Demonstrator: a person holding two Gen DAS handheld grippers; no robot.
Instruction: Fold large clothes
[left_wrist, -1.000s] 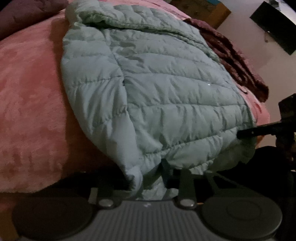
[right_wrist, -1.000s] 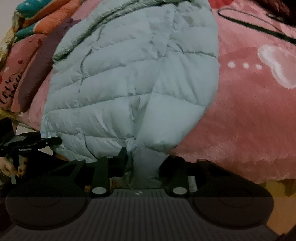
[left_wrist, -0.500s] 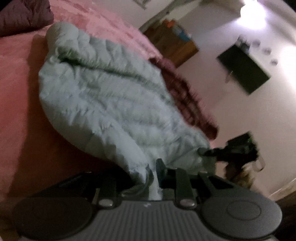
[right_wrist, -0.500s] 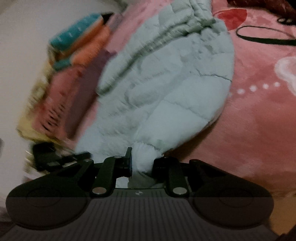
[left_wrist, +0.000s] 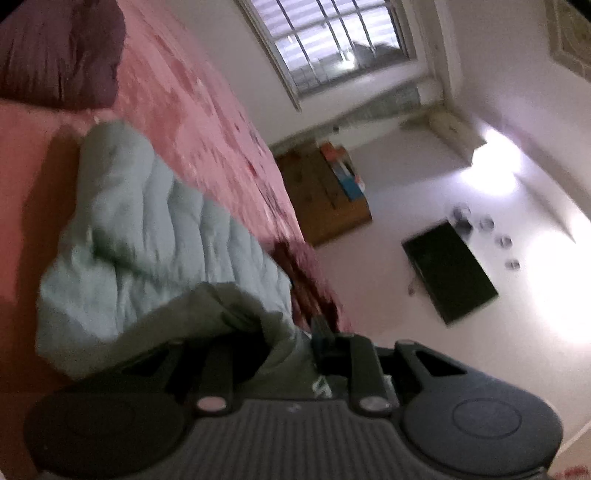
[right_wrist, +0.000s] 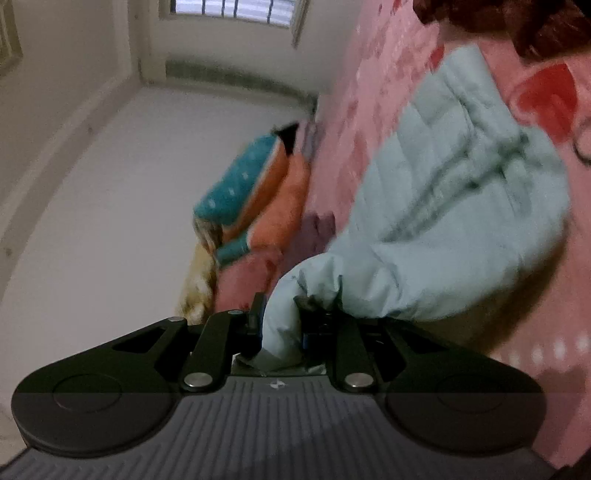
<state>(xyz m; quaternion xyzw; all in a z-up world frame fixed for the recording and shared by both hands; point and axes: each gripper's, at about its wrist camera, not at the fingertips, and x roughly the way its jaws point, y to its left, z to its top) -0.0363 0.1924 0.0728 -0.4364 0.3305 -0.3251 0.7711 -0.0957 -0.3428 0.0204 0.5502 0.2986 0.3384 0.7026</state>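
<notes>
A pale blue quilted puffer jacket (left_wrist: 155, 236) lies on a pink bedspread (left_wrist: 192, 125). My left gripper (left_wrist: 291, 343) is shut on the jacket's bottom hem, which is lifted and curls over toward the collar end. In the right wrist view the same jacket (right_wrist: 454, 206) bunches up, and my right gripper (right_wrist: 282, 321) is shut on another part of its hem. Both views are tilted and blurred by motion.
A dark maroon pillow (left_wrist: 59, 51) lies at the head of the bed. A maroon blanket (left_wrist: 306, 280) hangs by the bed edge. A wooden cabinet (left_wrist: 325, 195), a wall television (left_wrist: 450, 269) and a window (left_wrist: 332, 40) stand beyond. Folded teal and orange bedding (right_wrist: 255, 192) is stacked beside the bed.
Both grippers have lifted the hem up and swung it forward over the jacket. The jacket, flat before, is now half raised and bunched. Both views tilted toward the walls.
</notes>
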